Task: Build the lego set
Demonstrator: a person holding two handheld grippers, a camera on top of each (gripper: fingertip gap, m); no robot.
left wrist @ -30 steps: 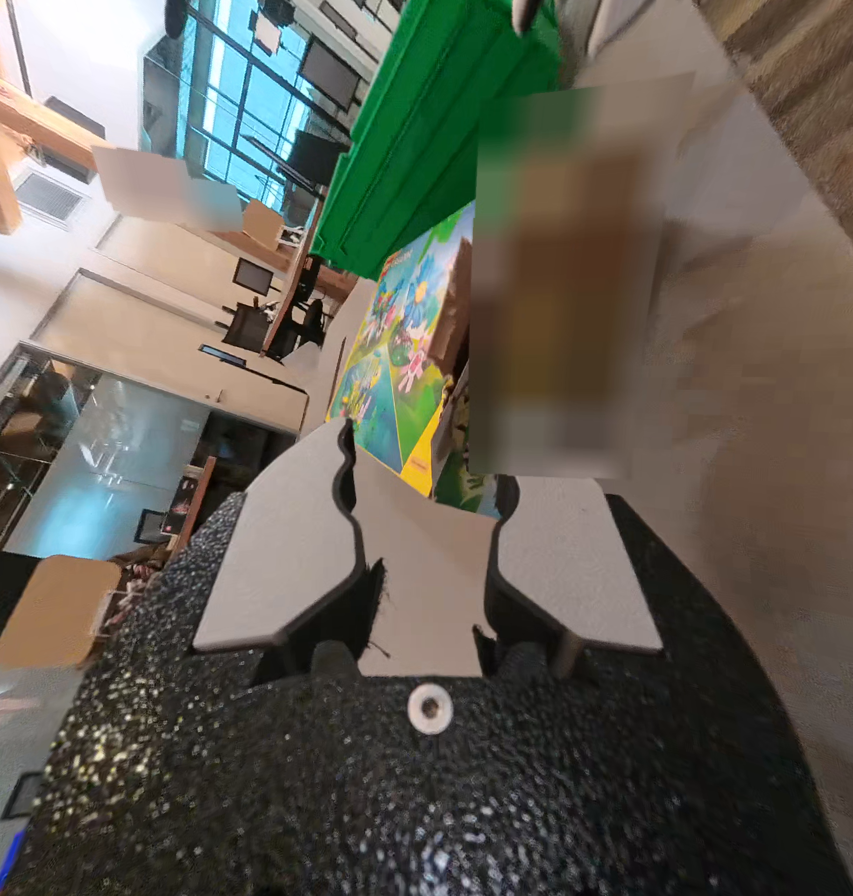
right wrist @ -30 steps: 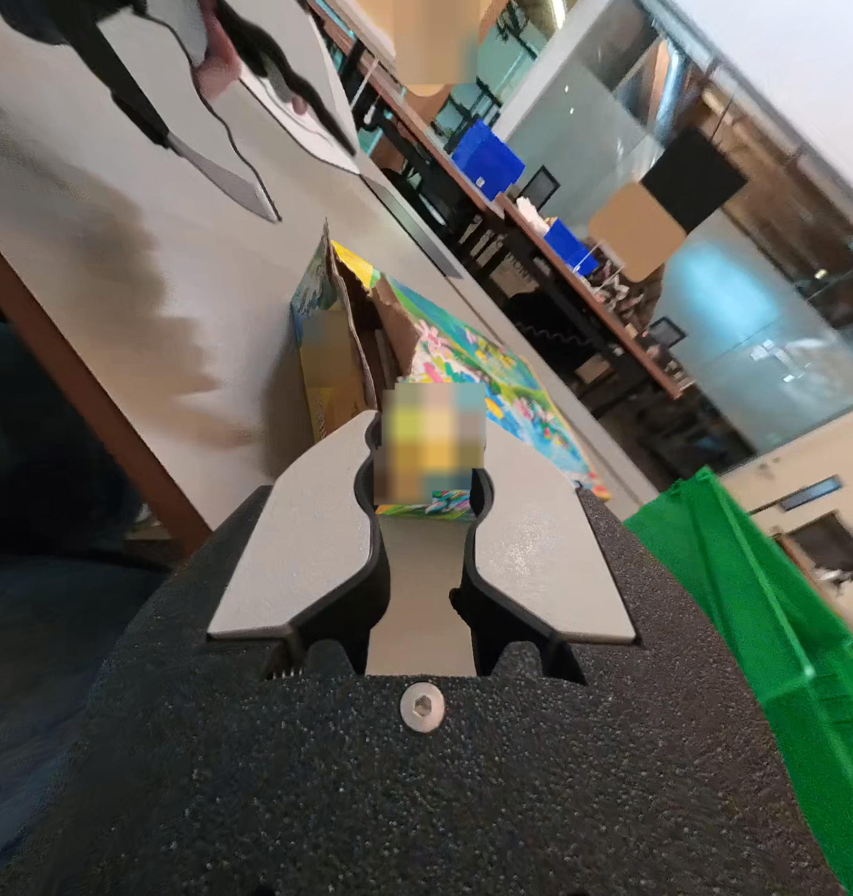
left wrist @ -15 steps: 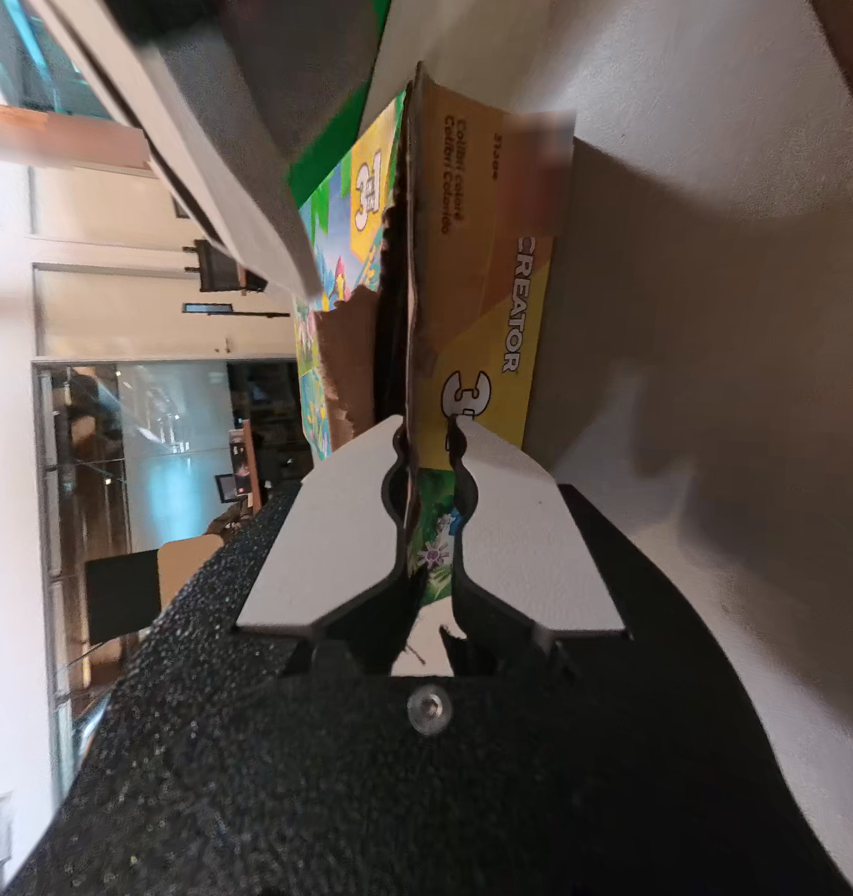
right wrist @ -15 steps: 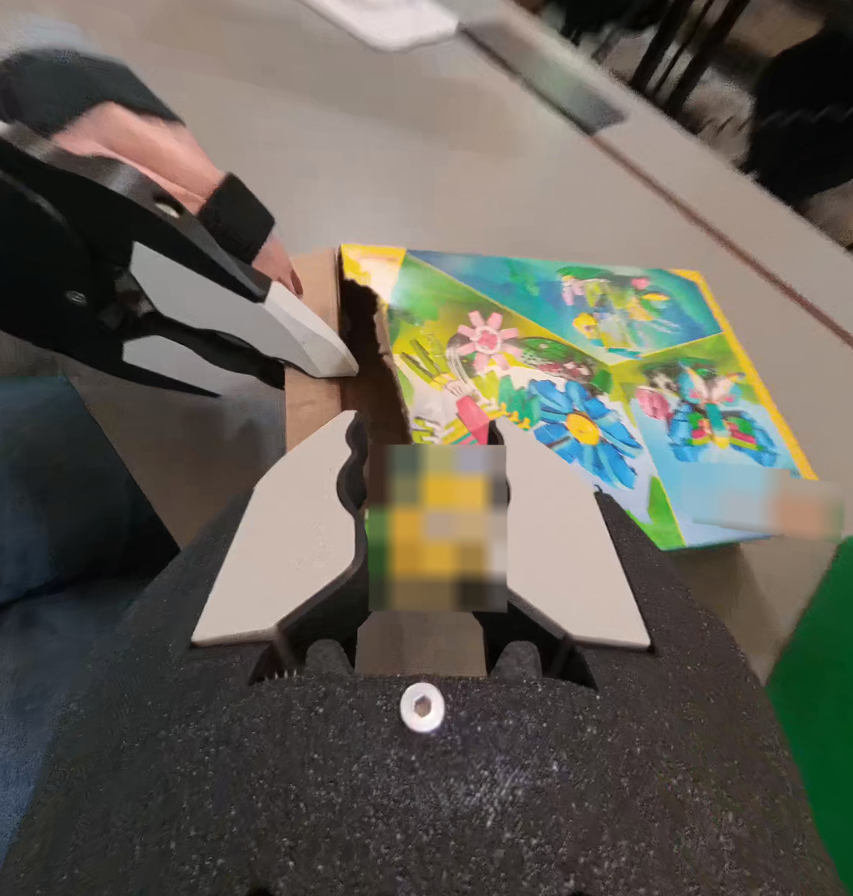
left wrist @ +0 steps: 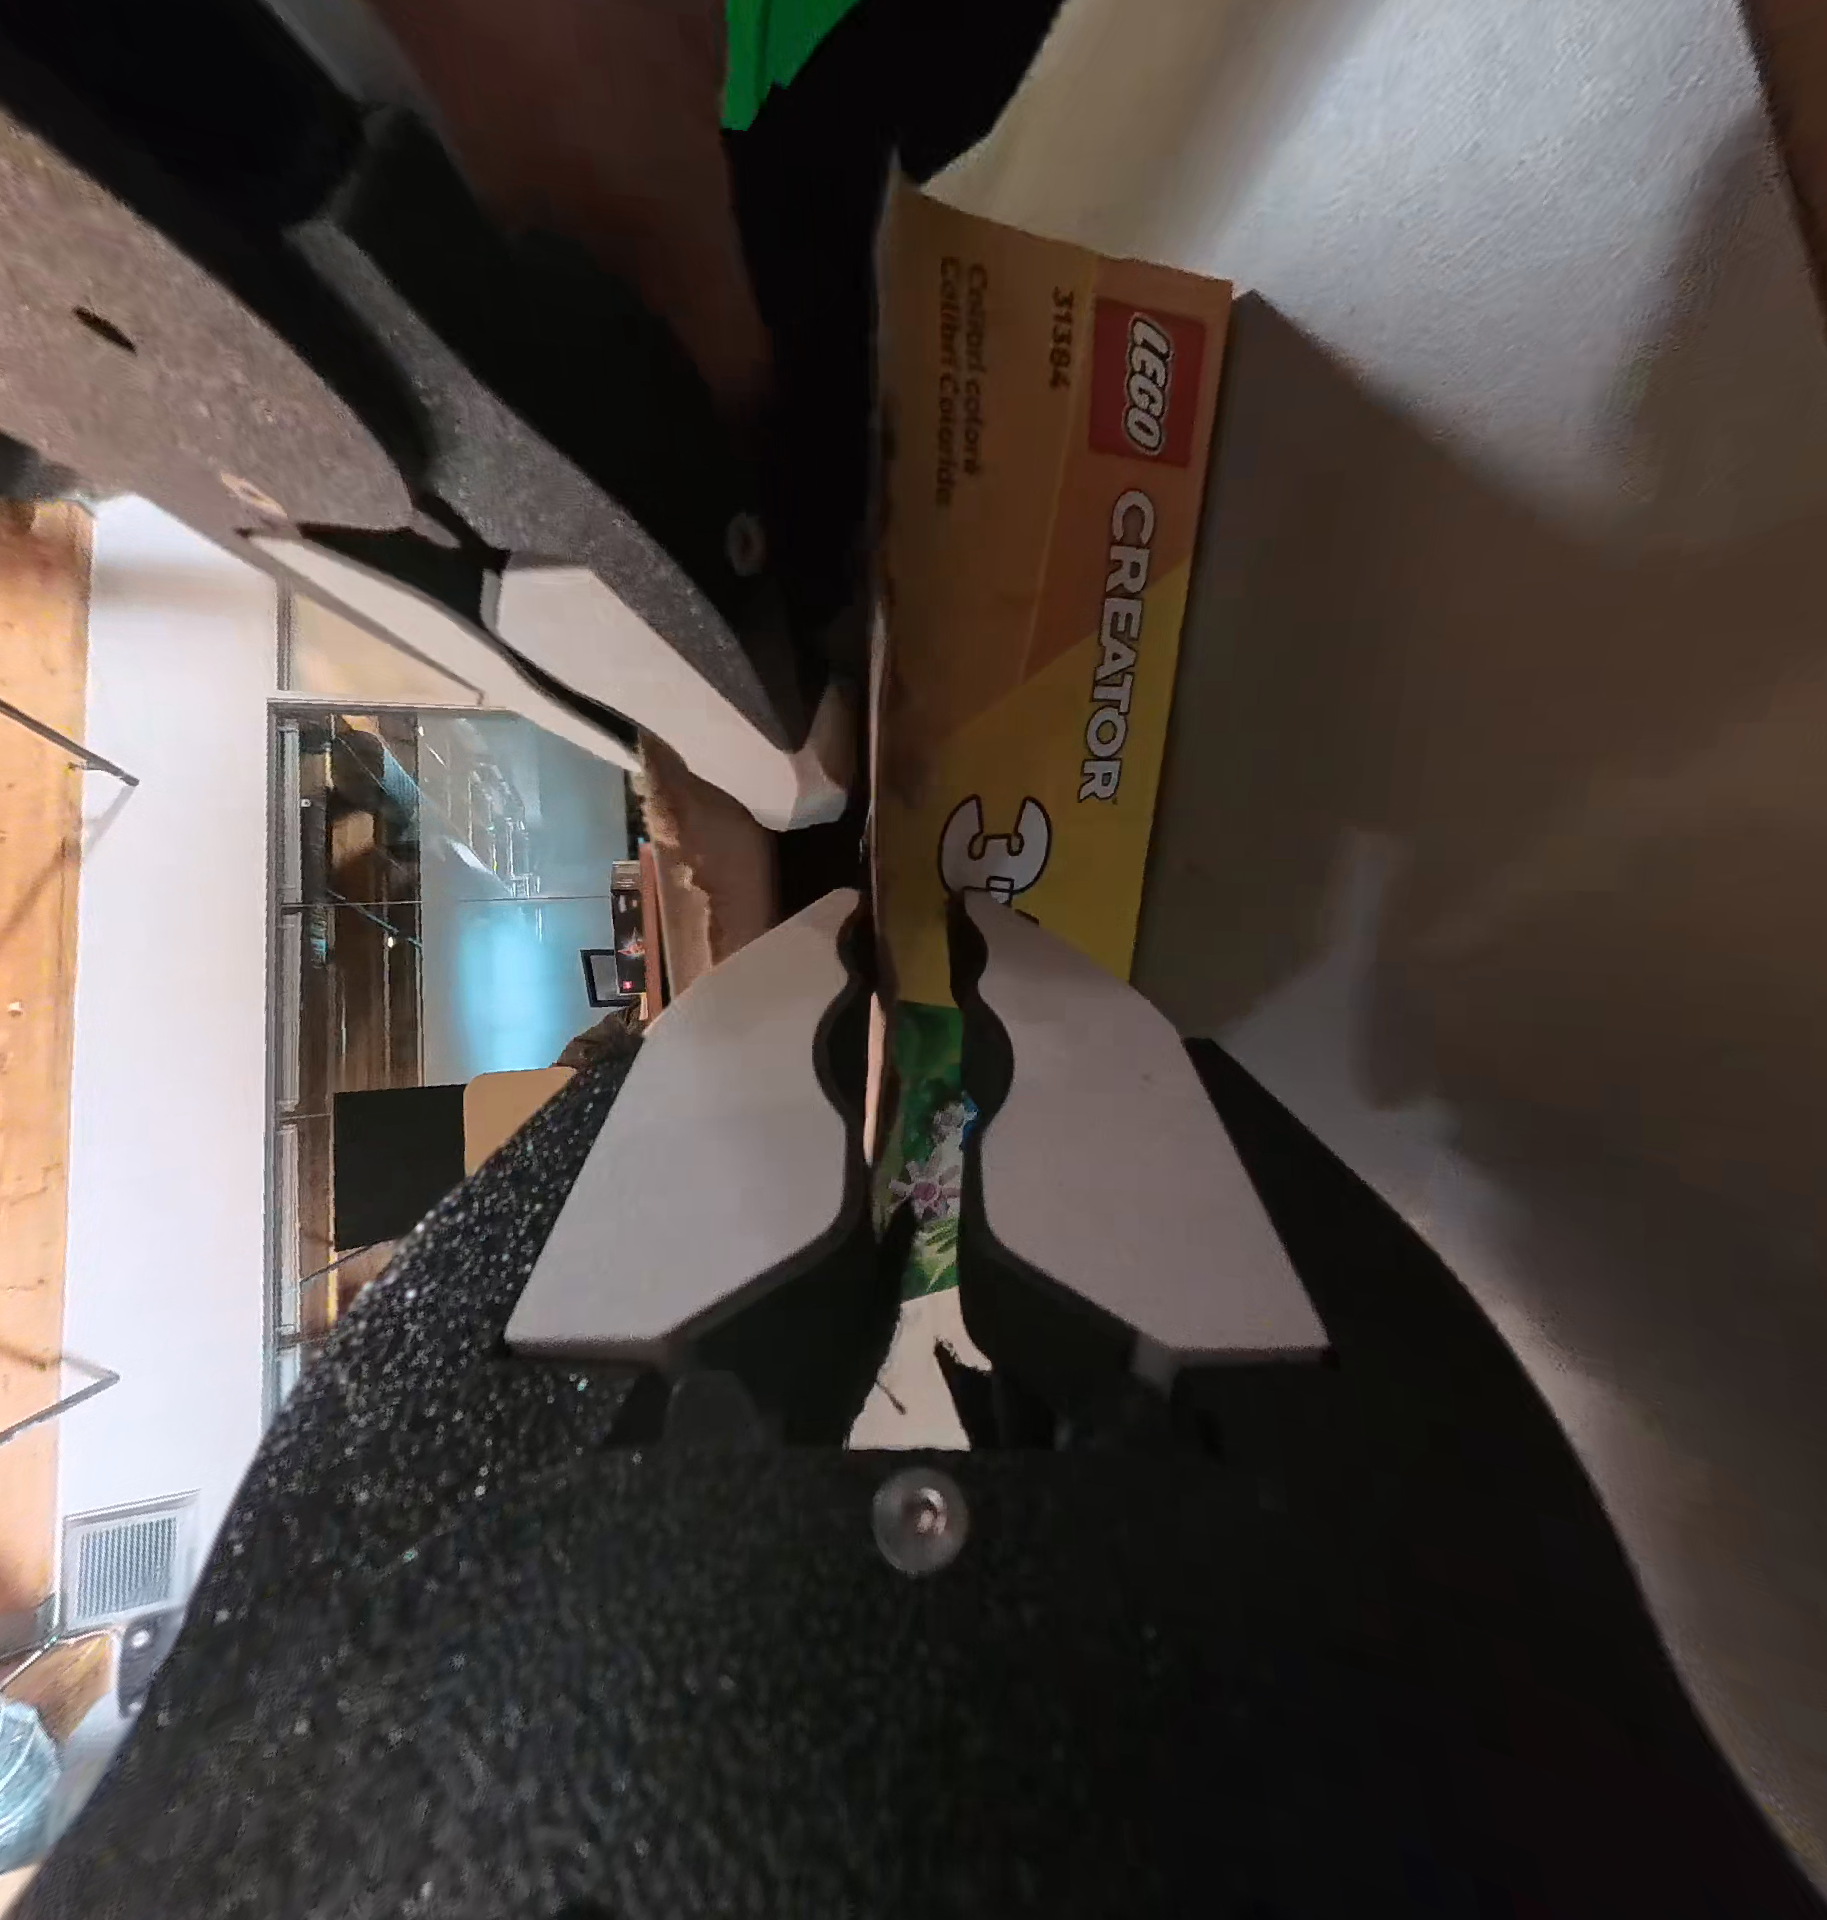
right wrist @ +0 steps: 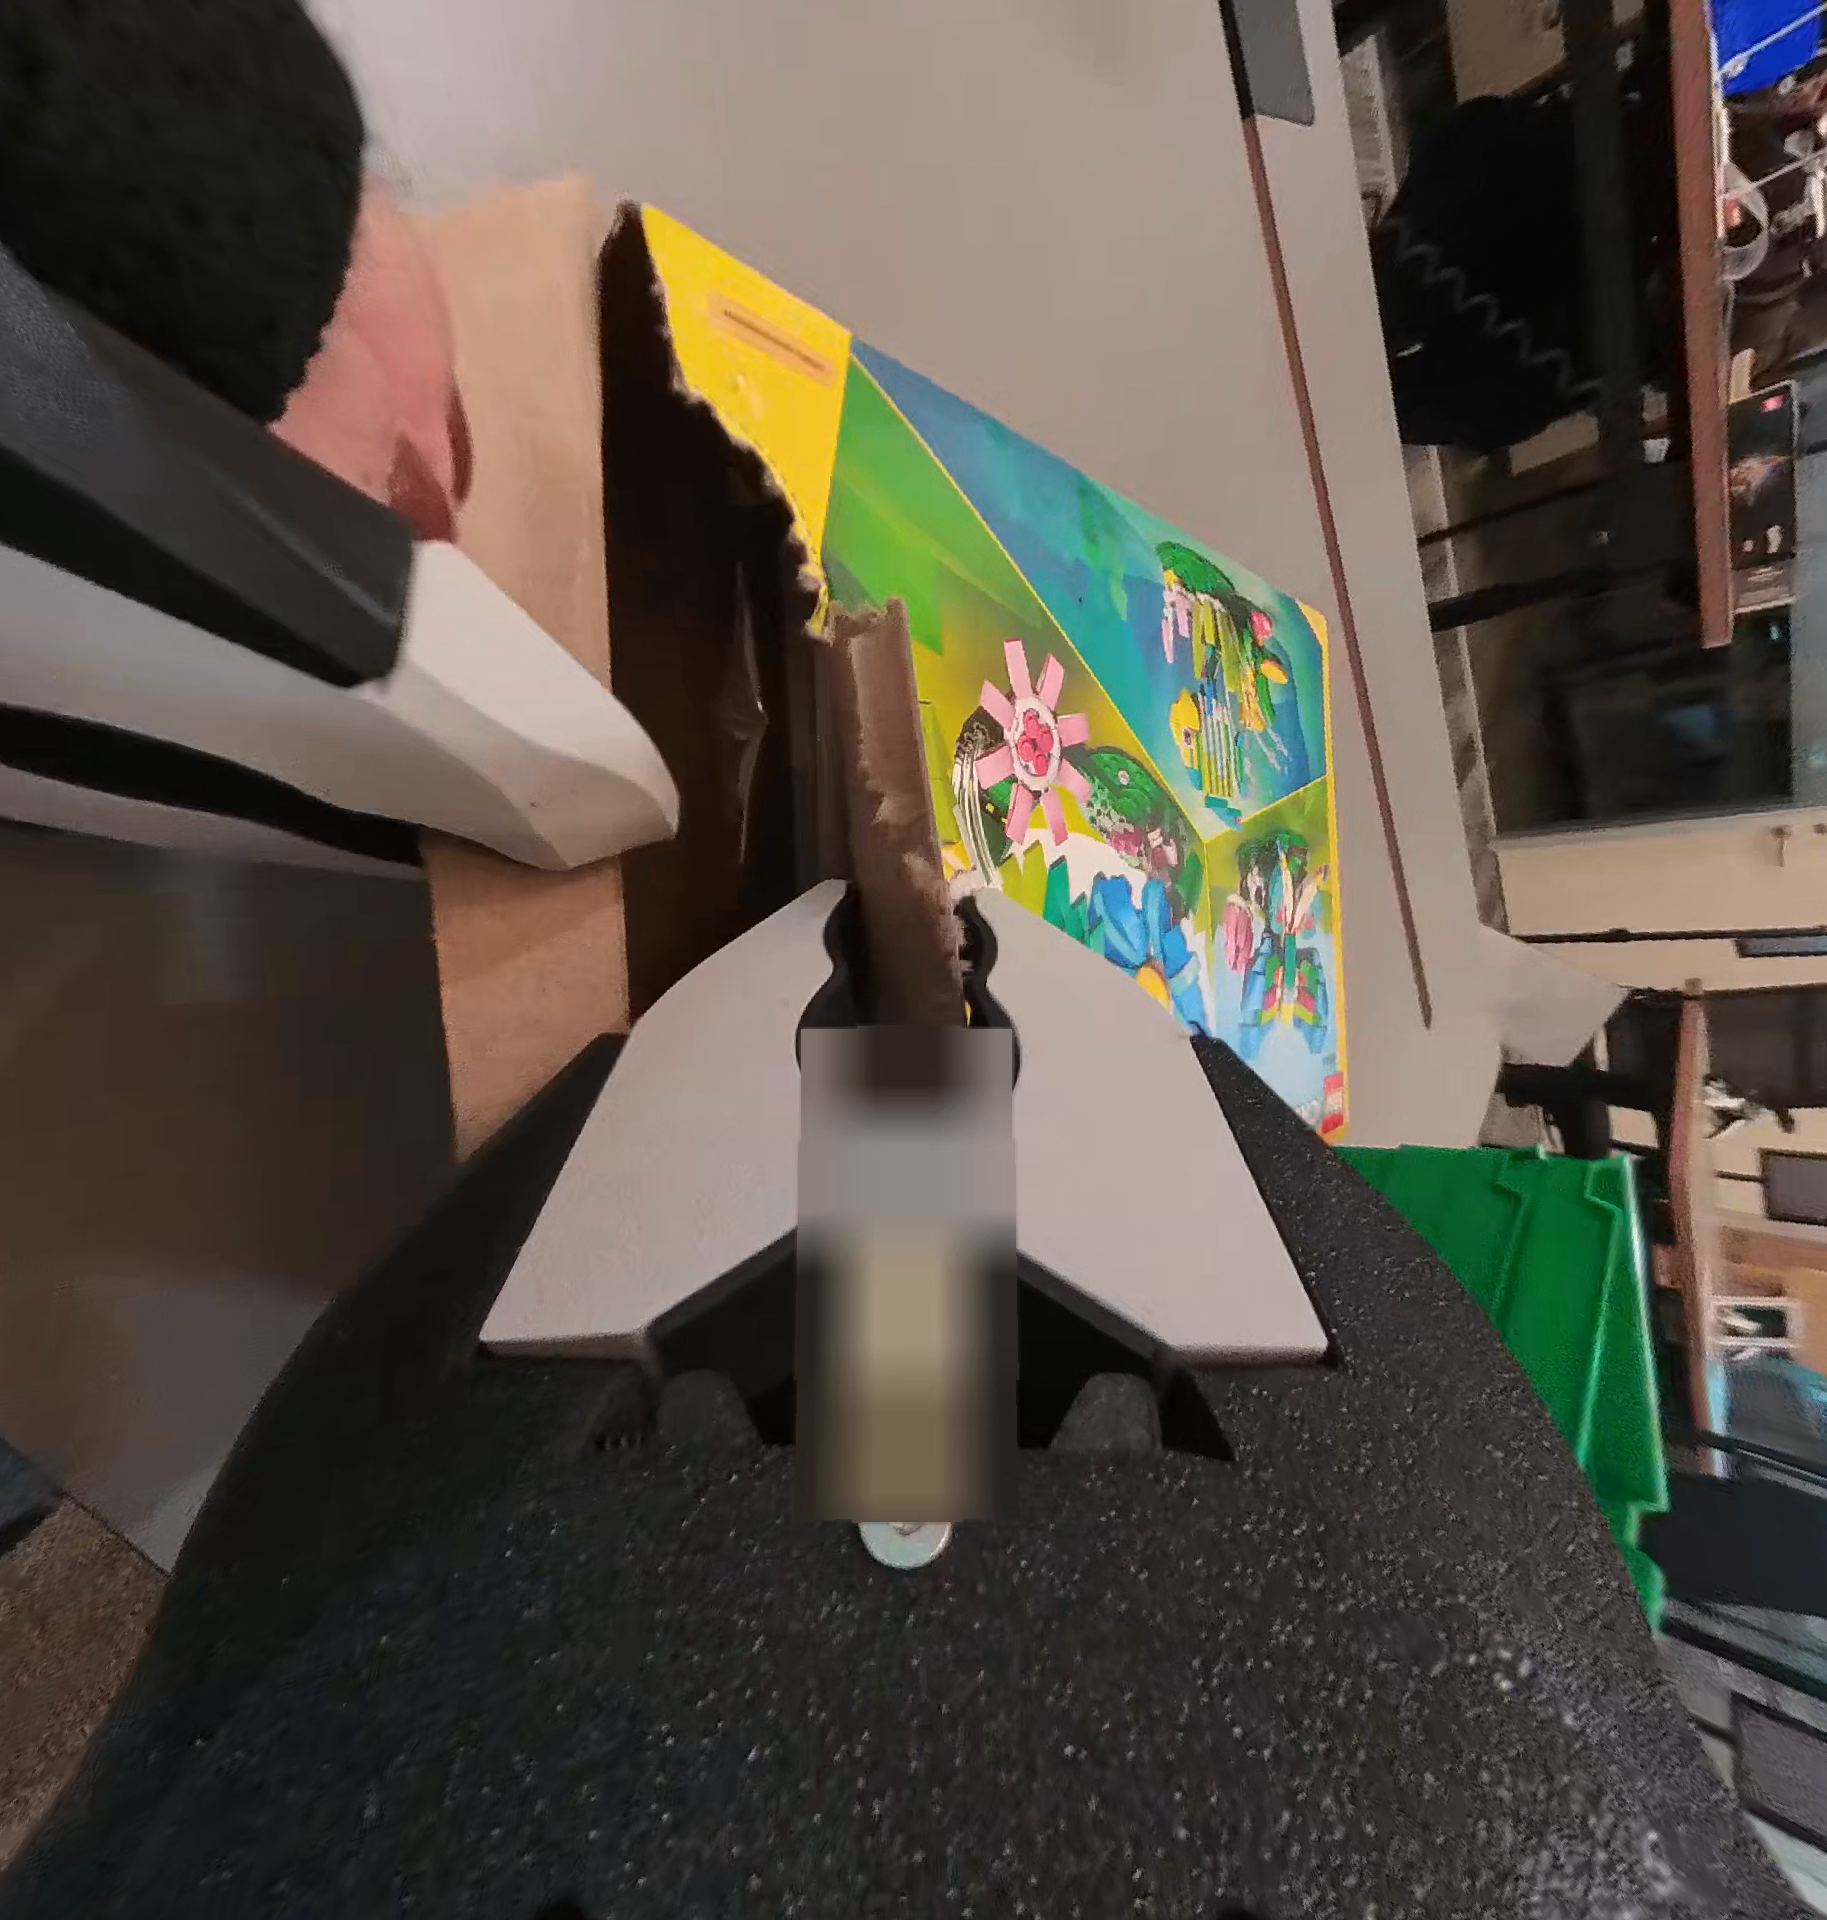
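Observation:
The lego box (right wrist: 1096,675) lies flat on the grey table (right wrist: 992,156), with its torn end open toward me. My left gripper (left wrist: 909,920) is shut on the box's yellow end flap (left wrist: 1044,623) and grips its edge. My right gripper (right wrist: 904,909) is shut on a torn brown flap (right wrist: 888,748) at the edge of the box's colourful top. The two grippers are close together at the opening: the right gripper (left wrist: 795,790) shows in the left wrist view, and the left gripper (right wrist: 618,800) in the right wrist view. What is inside the box is dark.
A green plastic bin (right wrist: 1511,1299) stands on the table beside the box. A hand in a black sleeve (right wrist: 389,364) holds the left gripper. Desks, chairs and glass walls lie beyond the table. The gap from one gripper's tips to the other's is roughly 5 cm.
Both grippers have moved in to the box's open end and closed, the left on the yellow end flap and the right on the torn brown flap. Both views have rolled sideways.

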